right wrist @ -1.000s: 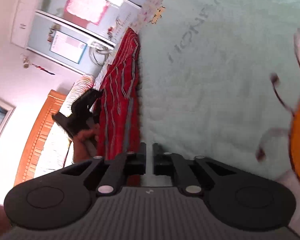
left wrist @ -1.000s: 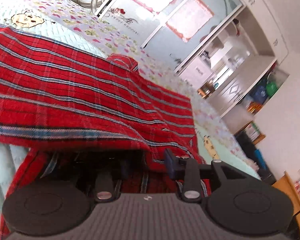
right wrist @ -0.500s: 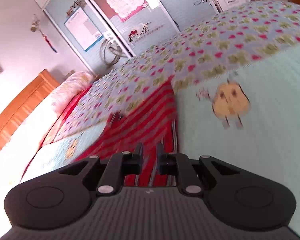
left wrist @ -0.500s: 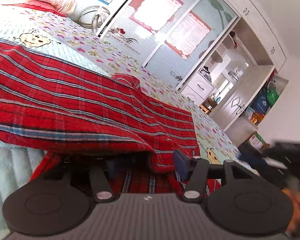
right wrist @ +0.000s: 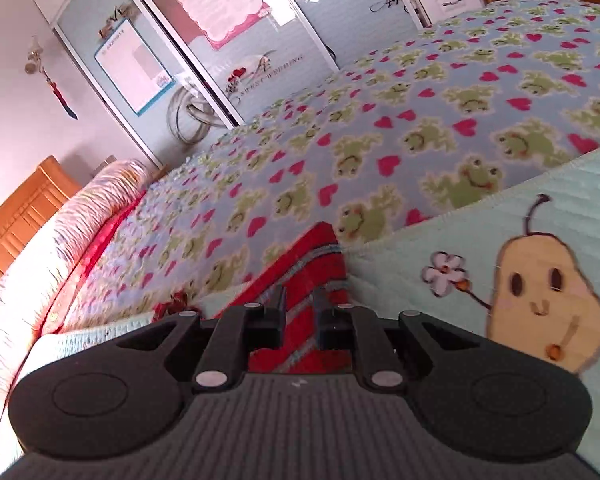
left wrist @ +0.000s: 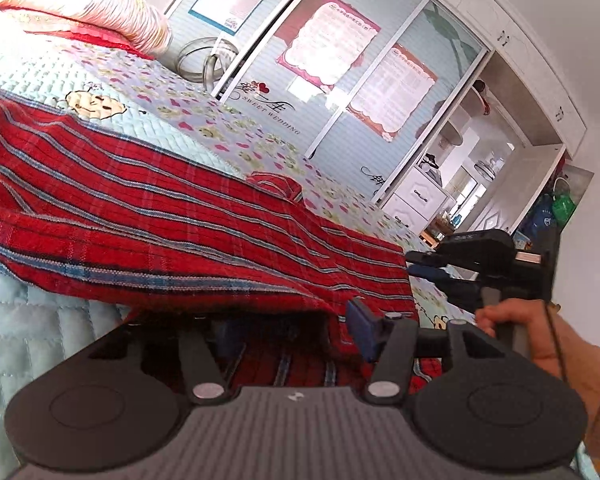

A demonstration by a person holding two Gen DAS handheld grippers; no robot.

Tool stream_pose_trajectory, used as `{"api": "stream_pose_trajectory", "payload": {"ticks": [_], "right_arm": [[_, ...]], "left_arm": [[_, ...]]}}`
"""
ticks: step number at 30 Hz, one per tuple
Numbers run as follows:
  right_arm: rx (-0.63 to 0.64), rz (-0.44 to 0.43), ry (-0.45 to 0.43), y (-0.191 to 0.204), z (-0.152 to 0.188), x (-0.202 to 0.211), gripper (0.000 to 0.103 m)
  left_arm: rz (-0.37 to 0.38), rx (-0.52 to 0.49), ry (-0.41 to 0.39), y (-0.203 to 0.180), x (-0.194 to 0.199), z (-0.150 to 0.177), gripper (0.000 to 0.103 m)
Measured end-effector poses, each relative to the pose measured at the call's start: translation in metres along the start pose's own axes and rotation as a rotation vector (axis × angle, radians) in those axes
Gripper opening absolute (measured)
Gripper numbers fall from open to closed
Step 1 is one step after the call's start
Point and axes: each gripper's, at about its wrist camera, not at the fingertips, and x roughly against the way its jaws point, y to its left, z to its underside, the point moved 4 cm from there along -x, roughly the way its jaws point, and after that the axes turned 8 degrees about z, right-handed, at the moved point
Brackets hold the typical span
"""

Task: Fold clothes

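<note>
The red plaid shirt (left wrist: 172,232) lies spread on the bed's pale quilt (left wrist: 28,320). My left gripper (left wrist: 292,328) has jaws apart over its near edge, one finger tucked under a fold. My right gripper (right wrist: 300,312) has jaws narrowly parted over the shirt's corner, seemingly gripping nothing.

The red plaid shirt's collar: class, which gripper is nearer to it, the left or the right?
Right. The right gripper sits at the far corner of the red plaid shirt, nearer the collar; the left gripper is at the near fold.
</note>
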Motion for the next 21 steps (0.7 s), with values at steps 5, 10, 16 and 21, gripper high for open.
{"api": "stream_pose_trajectory", "payload": {"ticks": [5, 10, 16, 21], "right_arm": [[0.184, 0.081, -0.082, 0.020, -0.007, 0.008, 0.033], [0.125, 0.163, -0.059, 0.014, -0.039, 0.000, 0.040], [0.037, 0.217, 0.043, 0.011, -0.058, -0.028, 0.036], [-0.110, 0.114, 0.061, 0.008, -0.038, -0.038, 0.025]], "left_arm": [[-0.002, -0.001, 0.006, 0.000, -0.001, -0.001, 0.058], [-0.006, -0.005, 0.008, -0.001, -0.001, 0.000, 0.059], [-0.001, 0.003, 0.011, -0.001, 0.000, -0.001, 0.060], [0.003, 0.008, 0.014, -0.002, 0.001, 0.000, 0.061]]}}
